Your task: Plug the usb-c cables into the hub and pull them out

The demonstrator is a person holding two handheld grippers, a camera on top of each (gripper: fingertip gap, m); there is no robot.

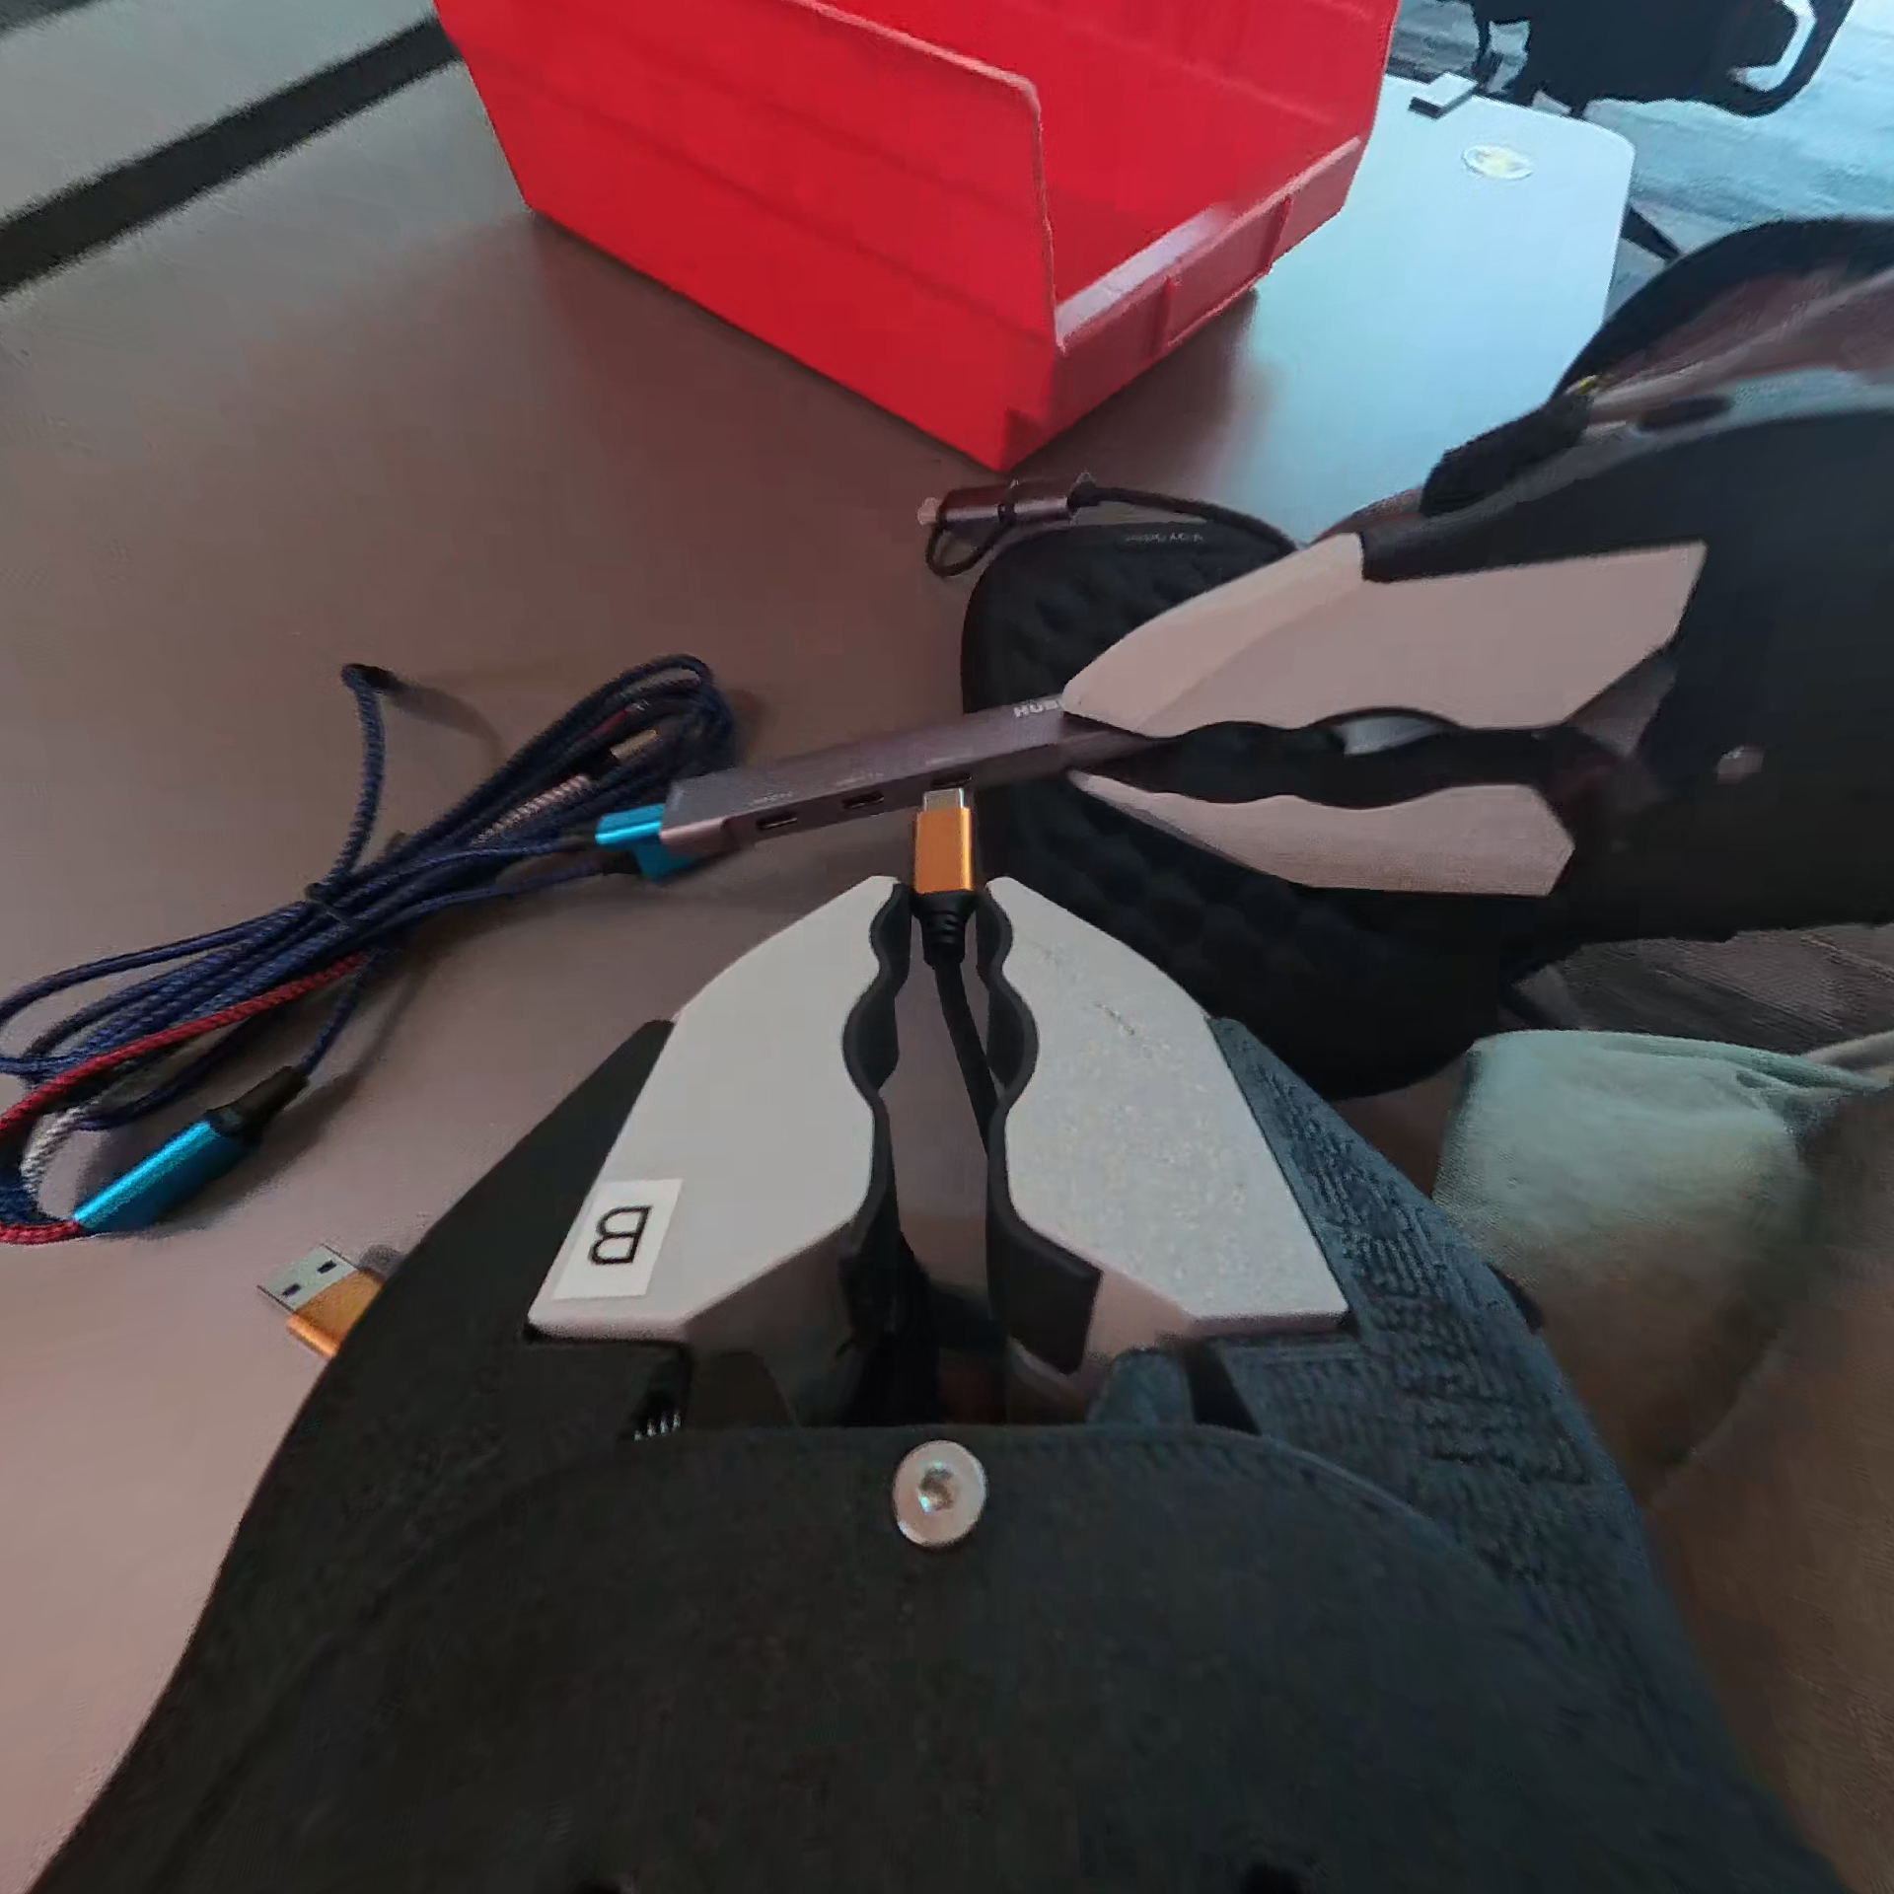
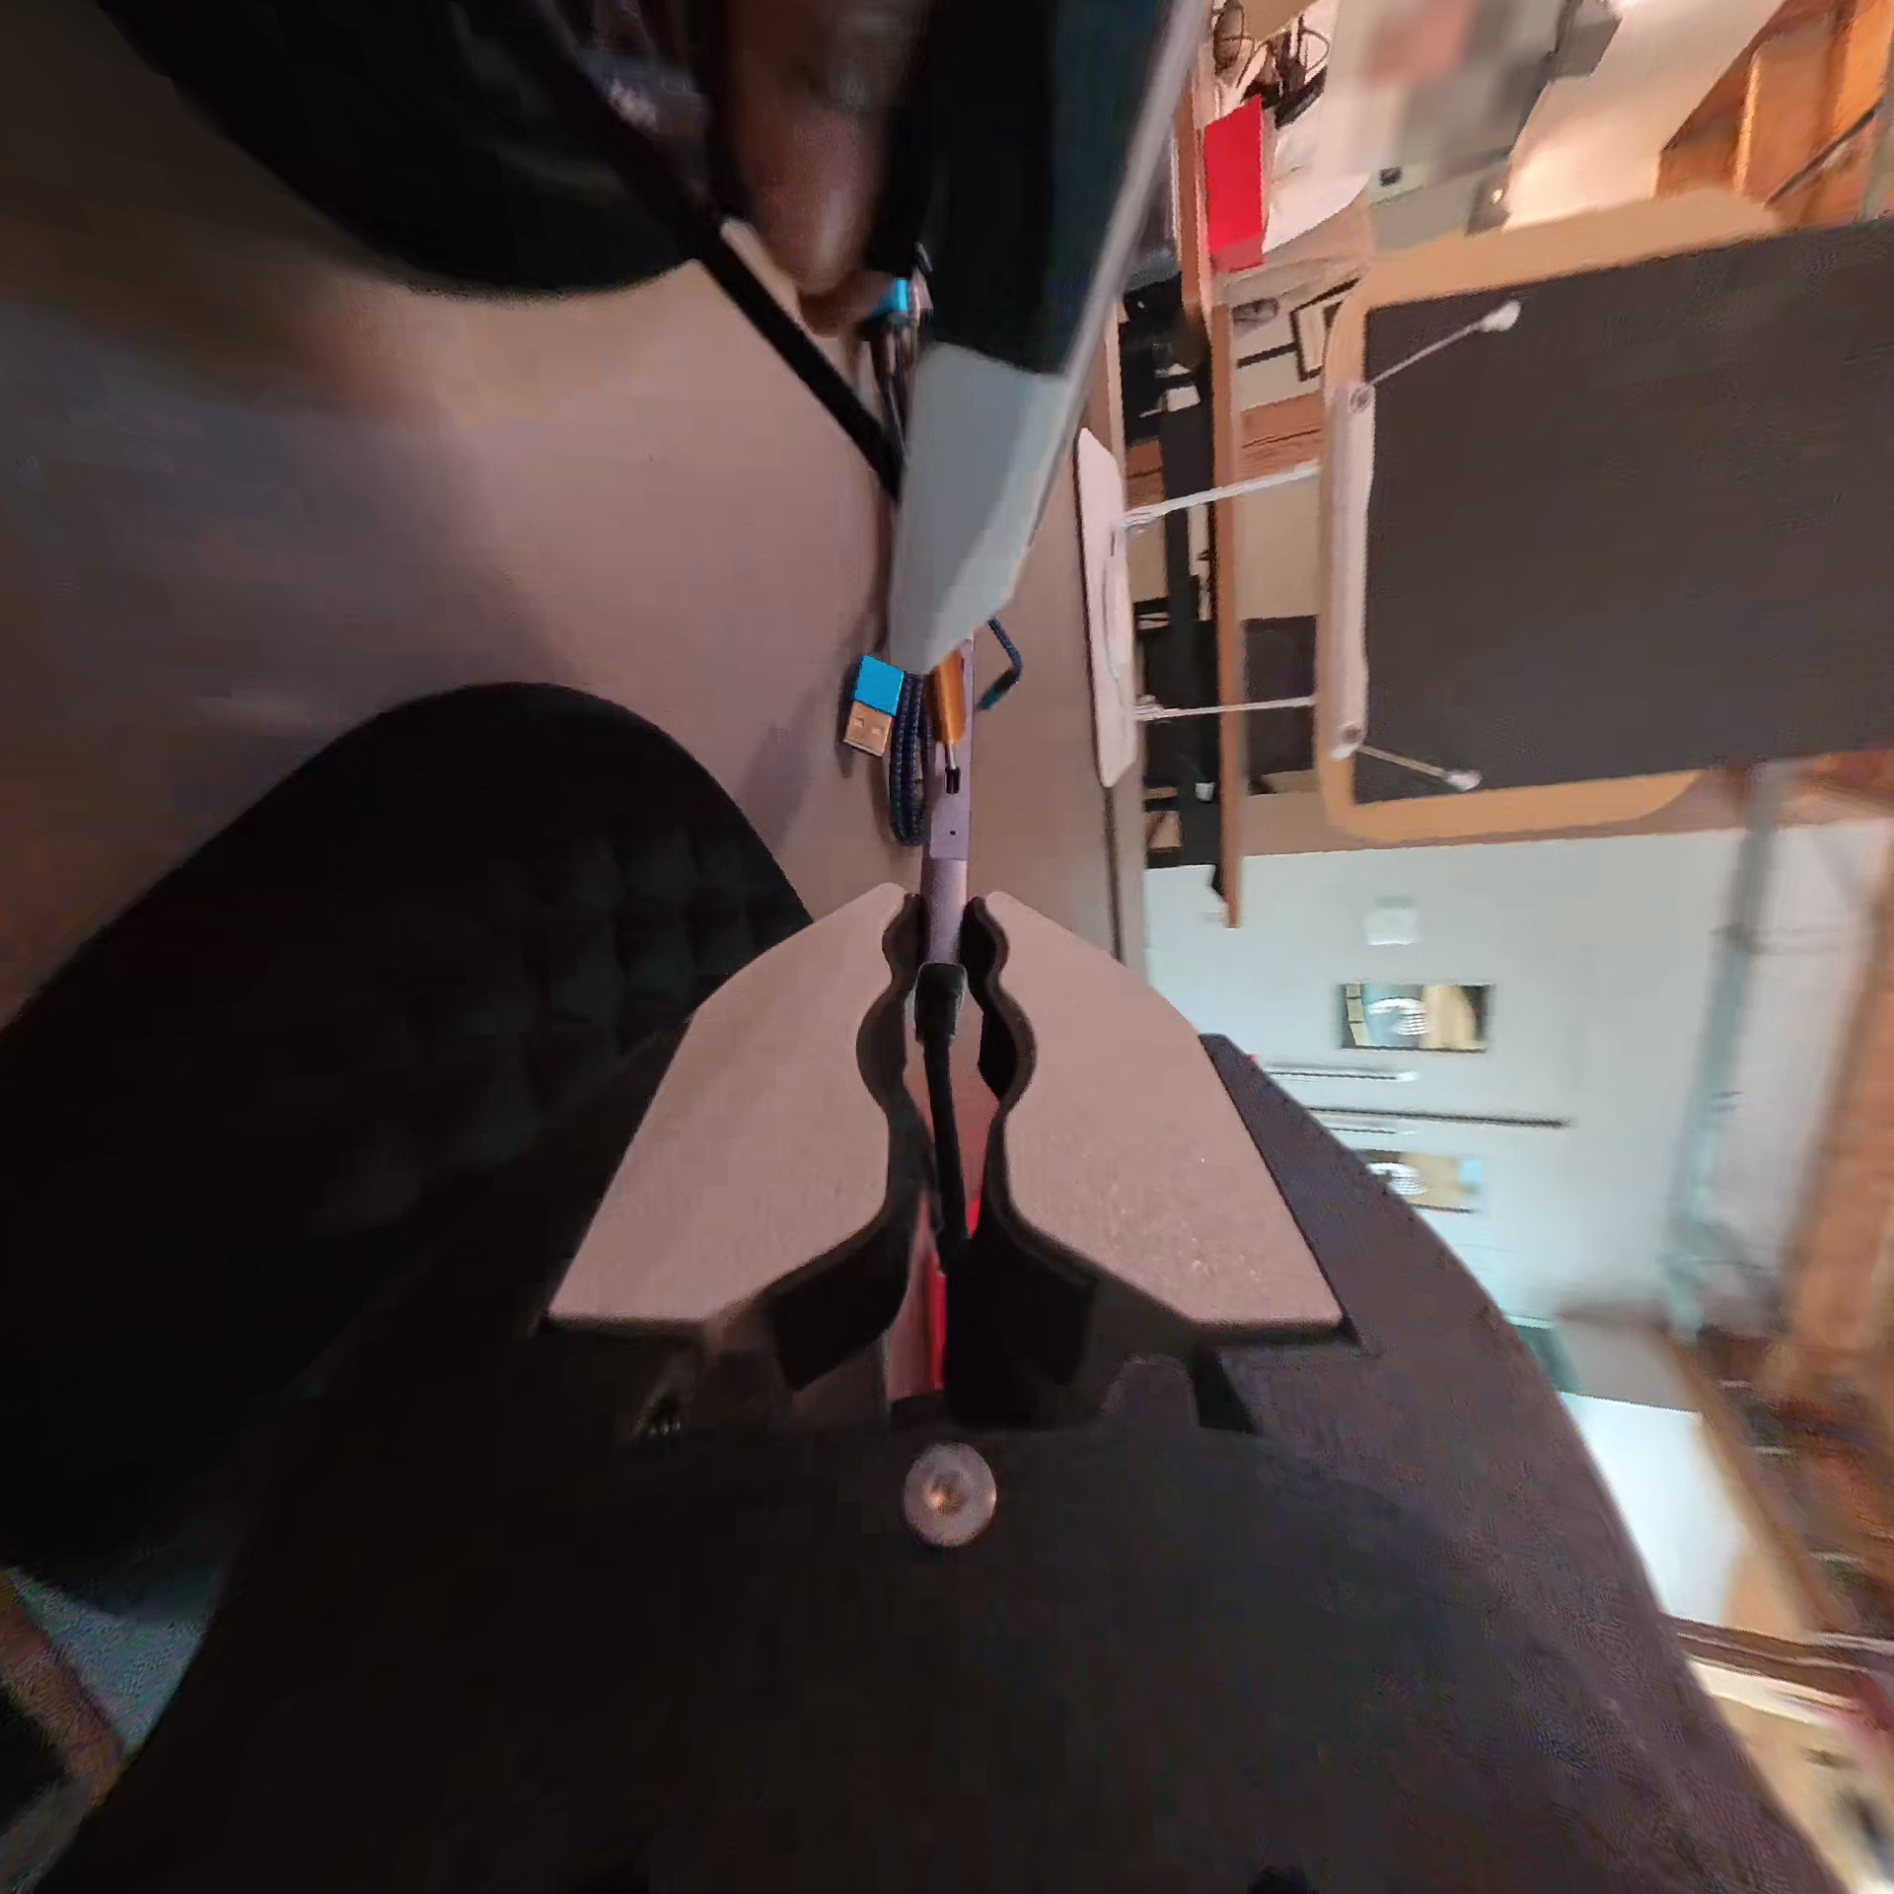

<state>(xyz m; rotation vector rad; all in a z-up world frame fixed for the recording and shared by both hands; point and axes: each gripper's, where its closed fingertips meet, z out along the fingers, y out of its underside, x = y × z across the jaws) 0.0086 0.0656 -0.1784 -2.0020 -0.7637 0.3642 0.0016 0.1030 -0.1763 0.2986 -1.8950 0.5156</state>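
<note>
My left gripper (image 1: 943, 890) is shut on an orange USB-C plug (image 1: 943, 846) with a black cable. The plug's tip sits at the rightmost of three ports on the grey hub (image 1: 881, 771), just touching or partly in. My right gripper (image 1: 1071, 743) comes in from the right and is shut on the hub's right end, holding it above the table. In the right wrist view the right gripper (image 2: 941, 902) clamps the hub (image 2: 945, 835) edge-on, with the orange plug (image 2: 948, 697) and the left gripper's finger (image 2: 963, 512) beyond. A blue plug (image 1: 641, 835) sits at the hub's left end.
A red bin (image 1: 922, 205) stands at the back. A black padded case (image 1: 1209, 820) lies under the right gripper. A bundle of blue and red braided cables (image 1: 338, 902) with a blue plug lies at the left. An orange USB-A plug (image 1: 323, 1297) lies near my left gripper.
</note>
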